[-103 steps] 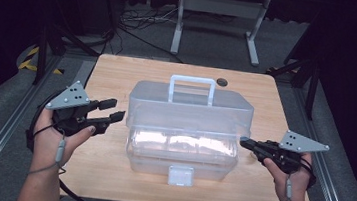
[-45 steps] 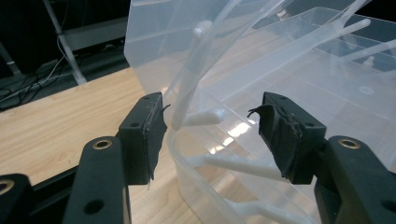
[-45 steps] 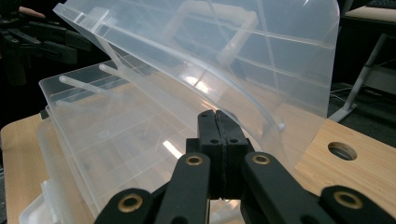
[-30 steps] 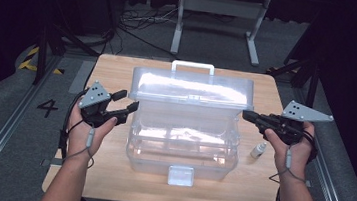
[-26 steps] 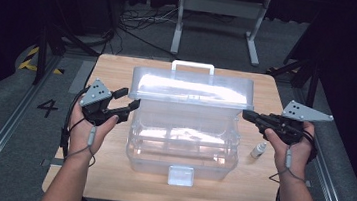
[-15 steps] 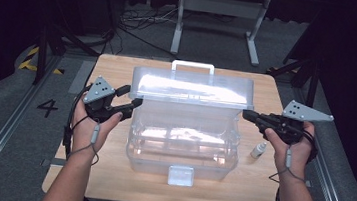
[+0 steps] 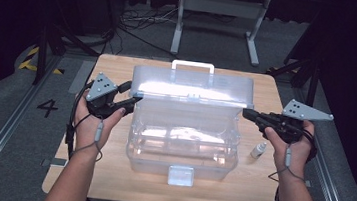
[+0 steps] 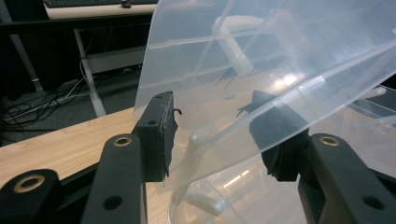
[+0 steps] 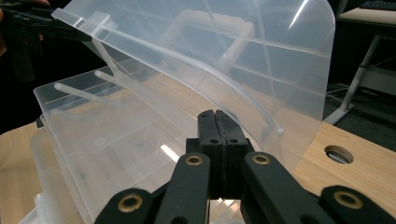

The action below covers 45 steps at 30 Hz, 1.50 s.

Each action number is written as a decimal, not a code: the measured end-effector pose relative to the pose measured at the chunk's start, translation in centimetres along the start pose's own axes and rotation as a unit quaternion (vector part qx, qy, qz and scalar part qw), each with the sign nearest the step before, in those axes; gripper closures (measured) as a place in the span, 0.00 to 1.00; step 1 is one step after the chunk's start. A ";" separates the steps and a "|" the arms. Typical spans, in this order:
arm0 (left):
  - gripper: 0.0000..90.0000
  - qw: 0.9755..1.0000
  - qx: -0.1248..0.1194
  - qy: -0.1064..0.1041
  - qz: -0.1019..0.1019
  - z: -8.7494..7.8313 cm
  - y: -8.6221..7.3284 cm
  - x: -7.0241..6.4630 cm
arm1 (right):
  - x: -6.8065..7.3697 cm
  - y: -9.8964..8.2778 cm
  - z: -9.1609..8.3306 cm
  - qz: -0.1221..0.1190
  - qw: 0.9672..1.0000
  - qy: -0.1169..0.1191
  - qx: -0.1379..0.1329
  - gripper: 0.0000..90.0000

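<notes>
From above our side of the table (image 7: 107, 183) we look forward and down, with both forearms entering at the bottom. Our two gripper cameras sit low and close, each looking along its own jaws from opposite ends of the clear box (image 7: 183, 151). All three share its raised lid (image 7: 193, 86) (image 8: 280, 56) (image 9: 210, 60).

A single black numeral "4" (image 7: 47, 107) stands on the grey floor mat (left of the wooden table (image 7: 108, 173)); nothing else is legible.

Left tongs (image 7: 133, 101) half-parted (just narrowing), right tongs (image 7: 246, 113) pressed together.
</notes>
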<state>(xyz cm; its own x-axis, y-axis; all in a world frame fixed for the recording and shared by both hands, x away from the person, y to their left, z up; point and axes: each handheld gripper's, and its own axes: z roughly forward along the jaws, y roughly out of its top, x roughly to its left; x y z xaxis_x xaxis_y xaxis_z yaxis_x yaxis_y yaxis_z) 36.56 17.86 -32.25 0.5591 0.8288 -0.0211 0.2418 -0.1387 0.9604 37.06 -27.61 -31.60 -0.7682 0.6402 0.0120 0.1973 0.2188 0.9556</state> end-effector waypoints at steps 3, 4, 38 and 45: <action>0.60 1.000 0.004 0.008 0.002 0.2 0.1 0.0 | 0.0 0.0 0.0 0.000 1.000 0.001 -0.001 1.00; 0.60 1.000 0.003 0.011 0.004 0.3 0.1 0.0 | 0.1 0.0 0.0 0.001 1.000 0.001 -0.002 1.00; 0.59 0.998 -0.023 0.056 -0.004 2.1 0.0 -0.1 | 0.5 0.0 -0.8 -0.002 1.000 0.007 0.000 0.98; 0.73 0.995 -0.032 0.099 0.008 2.2 -0.1 -0.6 | 0.4 -0.8 -1.0 0.004 1.000 0.008 0.005 0.96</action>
<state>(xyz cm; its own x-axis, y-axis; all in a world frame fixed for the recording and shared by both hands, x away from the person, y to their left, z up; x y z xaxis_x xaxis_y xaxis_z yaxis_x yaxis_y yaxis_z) 37.99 16.19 -32.98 0.3945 0.9179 0.0423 0.1804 -0.1226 0.9759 35.97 -28.31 -32.05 -0.7767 0.6294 0.0239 0.2087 0.2213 0.9526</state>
